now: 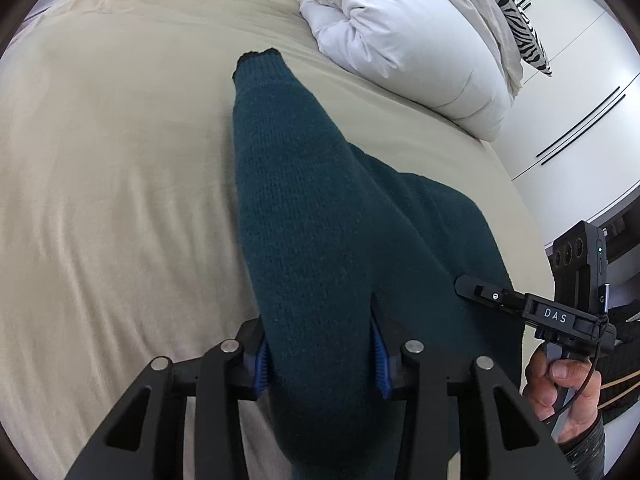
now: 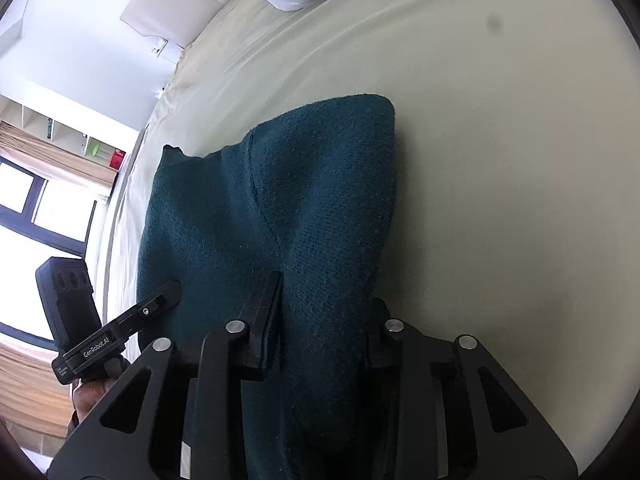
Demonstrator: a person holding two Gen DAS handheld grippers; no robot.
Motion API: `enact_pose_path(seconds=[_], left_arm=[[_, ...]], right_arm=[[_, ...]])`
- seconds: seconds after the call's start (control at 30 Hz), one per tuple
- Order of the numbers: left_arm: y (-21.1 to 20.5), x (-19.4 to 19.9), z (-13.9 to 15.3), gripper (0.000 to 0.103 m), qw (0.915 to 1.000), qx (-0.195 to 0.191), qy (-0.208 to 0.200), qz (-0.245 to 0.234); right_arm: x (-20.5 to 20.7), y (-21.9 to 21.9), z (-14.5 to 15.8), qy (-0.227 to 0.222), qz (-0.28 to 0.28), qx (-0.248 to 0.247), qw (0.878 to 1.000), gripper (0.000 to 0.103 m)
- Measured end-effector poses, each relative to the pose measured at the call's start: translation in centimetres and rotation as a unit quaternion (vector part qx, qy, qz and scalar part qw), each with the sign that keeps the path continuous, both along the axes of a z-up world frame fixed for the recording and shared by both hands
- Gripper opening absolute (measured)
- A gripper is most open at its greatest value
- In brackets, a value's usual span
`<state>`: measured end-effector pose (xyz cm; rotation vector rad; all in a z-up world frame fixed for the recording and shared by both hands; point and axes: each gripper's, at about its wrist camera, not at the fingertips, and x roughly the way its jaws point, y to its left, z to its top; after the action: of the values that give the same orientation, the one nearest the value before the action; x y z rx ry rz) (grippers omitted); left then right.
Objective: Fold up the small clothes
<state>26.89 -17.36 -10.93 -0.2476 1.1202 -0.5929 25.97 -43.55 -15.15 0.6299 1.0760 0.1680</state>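
A dark teal knit sweater [image 1: 304, 208] lies on the beige bed sheet [image 1: 112, 168], one sleeve stretching away to its cuff. My left gripper [image 1: 320, 344] is shut on the sweater; the knit bunches between its blue pads [image 1: 260, 368]. In the right wrist view the same sweater [image 2: 248, 208] spreads over the sheet [image 2: 500, 168], and my right gripper [image 2: 328, 304] is shut on a raised fold of it. The right gripper also shows in the left wrist view [image 1: 480, 292], resting at the sweater's right edge. The left gripper shows in the right wrist view [image 2: 160, 300] at the sweater's left edge.
A white duvet [image 1: 400, 32] is piled at the far right of the bed, with a zebra-striped pillow [image 1: 516, 16] behind it. White cupboard doors [image 1: 580, 100] stand beyond the bed. In the right wrist view a window [image 2: 36, 216] and shelves are at the left.
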Motion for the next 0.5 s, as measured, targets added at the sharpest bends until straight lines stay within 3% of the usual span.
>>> enact_pose_path(seconds=[0.1,0.33,0.5], left_arm=[[1.9,-3.2,2.4,0.041,0.9994,0.019,-0.028,-0.003],[11.9,-12.4,7.0,0.041,0.9966,0.037,-0.072,0.020],[18.7,-18.4,5.9,0.041,0.9965,0.039,-0.060,0.043]], right_arm=[[-1.2,2.1,2.5,-0.015,0.008,-0.046,0.999,0.021],[-7.4,11.1,8.8,-0.063,0.077,-0.055,0.994,0.021],[-12.4,18.2,9.6,-0.071,0.129,-0.035,0.988,0.021]])
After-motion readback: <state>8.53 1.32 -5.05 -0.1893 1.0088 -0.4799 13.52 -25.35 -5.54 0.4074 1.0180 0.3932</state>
